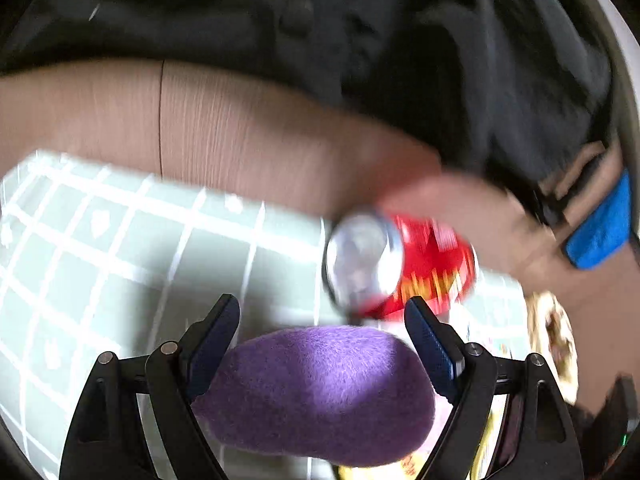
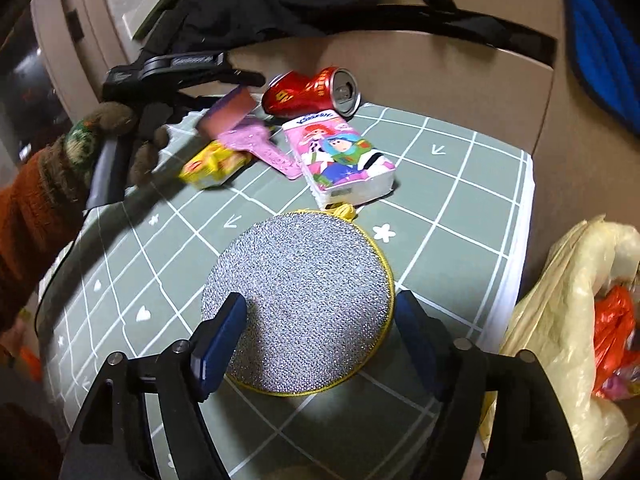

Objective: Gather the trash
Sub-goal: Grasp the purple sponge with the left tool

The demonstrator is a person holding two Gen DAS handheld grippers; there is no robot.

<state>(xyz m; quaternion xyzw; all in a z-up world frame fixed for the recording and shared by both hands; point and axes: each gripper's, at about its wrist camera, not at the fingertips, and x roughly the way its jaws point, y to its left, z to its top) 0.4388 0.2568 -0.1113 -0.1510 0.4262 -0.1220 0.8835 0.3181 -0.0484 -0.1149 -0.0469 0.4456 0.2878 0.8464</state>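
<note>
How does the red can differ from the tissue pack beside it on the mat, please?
The red can is a round metal cylinder on its side, dented, with its opened silver top showing; the tissue pack is a flat, soft rectangular packet, pink with cartoon figures, lying face up. The can lies nearer the mat's far edge. Both rest on the checked mat, neither held.

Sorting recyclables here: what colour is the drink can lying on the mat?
Red with yellow markings and a silver top; the can shows best in the right wrist view.
</note>
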